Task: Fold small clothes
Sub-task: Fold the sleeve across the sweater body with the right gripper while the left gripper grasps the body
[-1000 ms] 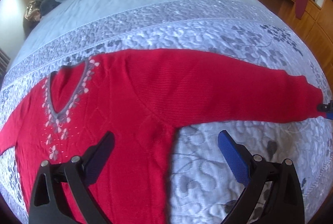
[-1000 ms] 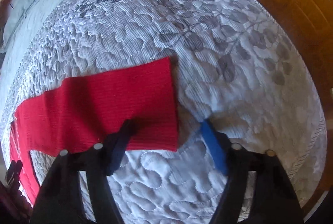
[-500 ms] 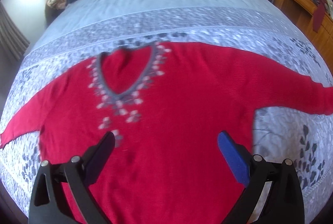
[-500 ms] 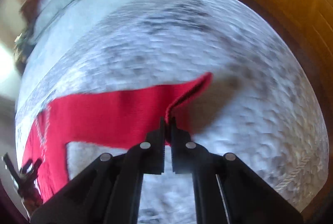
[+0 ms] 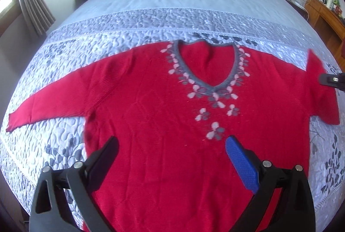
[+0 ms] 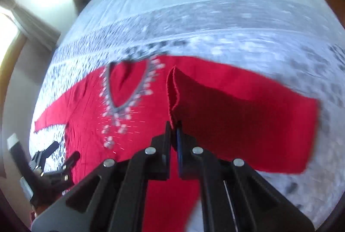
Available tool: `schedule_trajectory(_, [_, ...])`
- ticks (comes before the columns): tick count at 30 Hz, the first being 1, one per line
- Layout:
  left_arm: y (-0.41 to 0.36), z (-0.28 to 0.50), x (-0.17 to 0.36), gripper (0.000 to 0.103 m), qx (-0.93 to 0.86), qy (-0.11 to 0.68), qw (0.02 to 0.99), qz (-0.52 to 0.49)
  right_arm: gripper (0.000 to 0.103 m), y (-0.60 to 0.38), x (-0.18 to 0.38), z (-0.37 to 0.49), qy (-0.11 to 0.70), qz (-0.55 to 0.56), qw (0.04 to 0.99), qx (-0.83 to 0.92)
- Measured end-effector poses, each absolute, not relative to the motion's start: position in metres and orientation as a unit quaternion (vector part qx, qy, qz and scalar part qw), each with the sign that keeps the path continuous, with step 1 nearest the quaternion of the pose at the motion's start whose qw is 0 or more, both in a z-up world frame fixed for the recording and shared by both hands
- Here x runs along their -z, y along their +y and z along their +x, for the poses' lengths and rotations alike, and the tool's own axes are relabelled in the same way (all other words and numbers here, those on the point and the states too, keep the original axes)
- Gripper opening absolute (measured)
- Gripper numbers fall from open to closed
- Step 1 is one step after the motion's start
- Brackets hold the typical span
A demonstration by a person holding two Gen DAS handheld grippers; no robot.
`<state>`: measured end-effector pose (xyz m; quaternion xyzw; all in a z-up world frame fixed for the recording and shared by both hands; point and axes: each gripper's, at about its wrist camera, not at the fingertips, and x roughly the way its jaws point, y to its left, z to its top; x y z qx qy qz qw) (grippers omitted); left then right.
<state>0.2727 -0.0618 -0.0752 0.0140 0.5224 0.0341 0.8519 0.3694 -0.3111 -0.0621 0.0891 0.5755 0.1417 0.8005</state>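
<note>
Right wrist view: the right gripper, open a second ago, now has its jaws clamped on the sleeve cuff and has carried it over the red sweater on the bed. The sleeve fold is underway (left gripper hangs open, empty, above the sweater's body).
</note>
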Motion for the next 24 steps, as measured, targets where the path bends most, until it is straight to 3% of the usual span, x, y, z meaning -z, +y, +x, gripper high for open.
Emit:
schedule_trajectory(3, [-0.052,0.27,0.08,0.099,-0.031,0.524,0.851,0.012,0.004,-0.27,0.08,0.376,0.592,0.084,0.784,-0.165])
schedule_trajectory(6, [-0.052,0.271,0.087,0.099,-0.021,0.531,0.847,0.01,0.023,-0.253,0.097,0.377,0.612,0.08,0.769,-0.168])
schedule_trajectory(7, [-0.053,0.271,0.088,0.099,-0.016,0.532,0.847,0.009,0.035,-0.256,0.097,0.374,0.61,0.082,0.77,-0.168])
schedule_trajectory(18, [-0.132,0.318,0.114,0.097,0.062,0.572,0.817,-0.028,0.032,-0.382,0.112,0.304,0.6,0.093,0.79,-0.08])
schedule_trajectory(24, [-0.161,0.35,0.14,0.074,0.084,0.613,0.783,-0.068,0.028,-0.414,0.129,0.259,0.589,0.11,0.796,-0.084])
